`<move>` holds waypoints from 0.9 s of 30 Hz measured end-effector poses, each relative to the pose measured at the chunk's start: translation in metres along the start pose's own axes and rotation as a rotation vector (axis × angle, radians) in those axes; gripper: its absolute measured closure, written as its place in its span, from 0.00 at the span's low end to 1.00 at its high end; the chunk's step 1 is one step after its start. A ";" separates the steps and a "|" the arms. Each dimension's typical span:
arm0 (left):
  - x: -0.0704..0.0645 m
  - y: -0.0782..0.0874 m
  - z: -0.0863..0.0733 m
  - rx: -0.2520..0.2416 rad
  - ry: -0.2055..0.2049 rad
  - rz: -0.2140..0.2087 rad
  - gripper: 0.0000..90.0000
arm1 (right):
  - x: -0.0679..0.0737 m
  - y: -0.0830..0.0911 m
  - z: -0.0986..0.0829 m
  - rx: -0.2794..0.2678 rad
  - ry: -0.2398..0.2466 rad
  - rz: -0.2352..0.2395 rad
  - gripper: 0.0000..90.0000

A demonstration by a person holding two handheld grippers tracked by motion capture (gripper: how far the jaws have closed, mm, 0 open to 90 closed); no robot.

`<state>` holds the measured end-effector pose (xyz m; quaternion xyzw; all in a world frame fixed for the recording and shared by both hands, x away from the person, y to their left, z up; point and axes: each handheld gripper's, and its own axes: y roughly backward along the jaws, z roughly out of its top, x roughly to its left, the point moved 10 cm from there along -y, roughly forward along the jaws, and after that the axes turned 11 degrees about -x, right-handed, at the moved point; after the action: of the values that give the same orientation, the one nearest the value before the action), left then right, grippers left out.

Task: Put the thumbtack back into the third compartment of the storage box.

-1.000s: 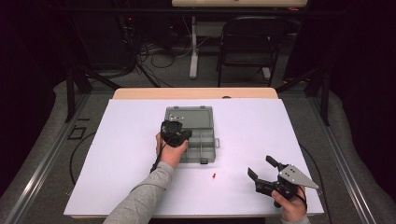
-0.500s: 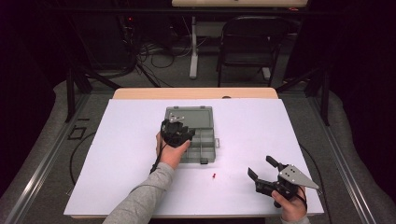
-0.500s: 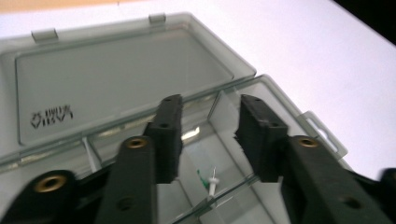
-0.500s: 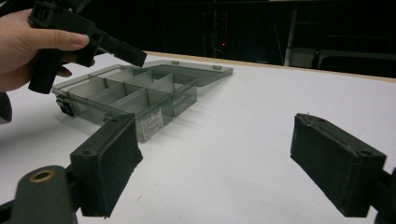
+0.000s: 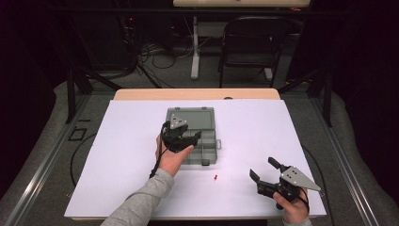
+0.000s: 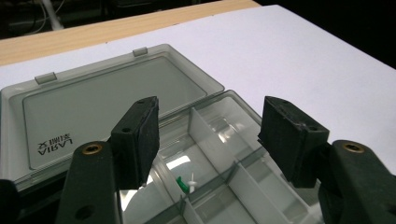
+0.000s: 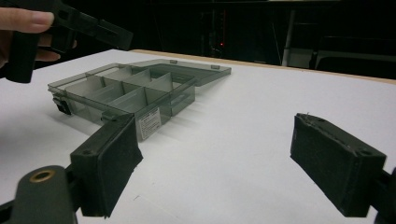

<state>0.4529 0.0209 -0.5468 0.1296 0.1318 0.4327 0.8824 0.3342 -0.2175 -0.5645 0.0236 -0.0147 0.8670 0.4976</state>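
Note:
A grey see-through compartment box (image 5: 207, 123) lies open on the white table, its lid (image 6: 100, 100) folded flat behind it. My left gripper (image 5: 189, 140) hovers over the box's near-left part, open and holding nothing. Between its jaws (image 6: 210, 116) a green and white push pin (image 6: 187, 183) lies in one compartment. A small red pin (image 5: 215, 177) rests on the table in front of the box. My right gripper (image 5: 263, 168) is low over the front right of the table, open and empty. It faces the box (image 7: 123, 91) from a distance (image 7: 215, 140).
The white table cover (image 5: 291, 132) ends at a wooden strip (image 5: 197, 94) at the far edge. Behind the table stand a dark chair (image 5: 251, 44) and cables on the floor. The other hand with the left gripper (image 7: 70, 25) shows at the upper left of the right gripper view.

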 end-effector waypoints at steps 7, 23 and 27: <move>-0.012 0.023 0.000 -0.034 -0.016 -0.035 0.40 | 0.000 0.000 0.000 -0.003 0.002 0.000 0.17; -0.034 0.046 -0.012 -0.066 -0.012 -0.091 0.41 | 0.000 0.000 0.000 0.001 0.000 -0.001 0.17; -0.041 0.048 -0.021 -0.060 -0.004 -0.106 0.42 | 0.000 0.000 0.000 0.001 0.000 0.001 0.17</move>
<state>0.3866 0.0193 -0.5453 0.0969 0.1237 0.3889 0.9078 0.3343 -0.2172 -0.5646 0.0238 -0.0144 0.8672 0.4972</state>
